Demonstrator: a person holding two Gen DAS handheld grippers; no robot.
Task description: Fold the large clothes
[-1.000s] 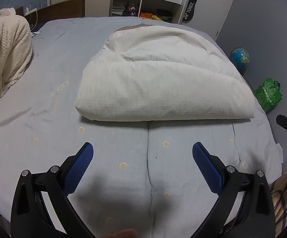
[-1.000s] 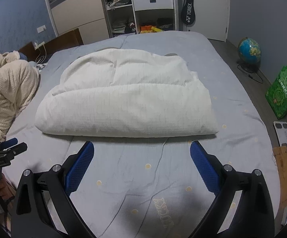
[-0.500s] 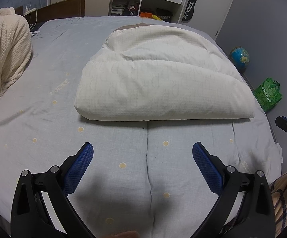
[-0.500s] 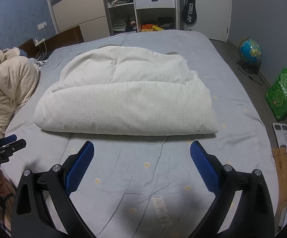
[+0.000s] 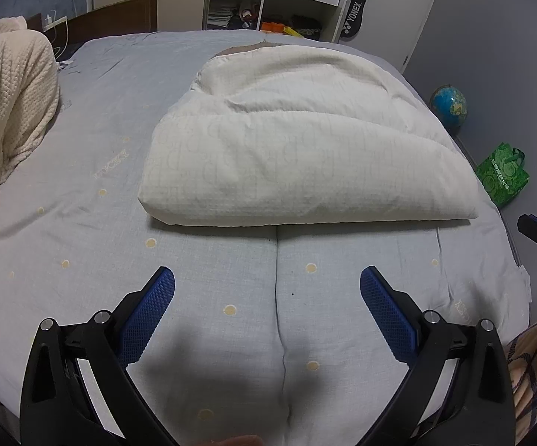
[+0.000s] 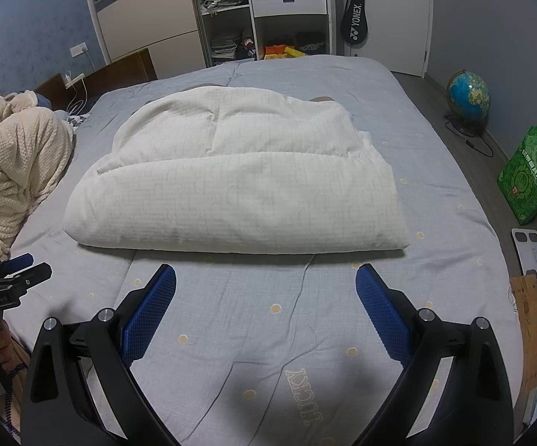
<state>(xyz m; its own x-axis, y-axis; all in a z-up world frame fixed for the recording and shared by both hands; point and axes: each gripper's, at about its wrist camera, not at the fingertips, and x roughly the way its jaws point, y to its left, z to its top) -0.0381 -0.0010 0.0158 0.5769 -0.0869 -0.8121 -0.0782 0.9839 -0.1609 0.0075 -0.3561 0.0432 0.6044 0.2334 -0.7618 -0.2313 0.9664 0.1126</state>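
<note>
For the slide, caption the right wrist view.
Open right gripper hovers over the bed before a folded white quilt.

White quilt (image 6: 238, 189), grey dotted bedsheet (image 6: 435, 193)

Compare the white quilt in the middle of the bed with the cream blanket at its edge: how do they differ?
The white quilt is folded into a flat, neat bundle; the cream blanket sits in a crumpled heap. The quilt's cloth looks smooth with faint lettering; the blanket's is a knobbly waffle weave. Both rest on the grey bed, and neither gripper touches them.
</note>
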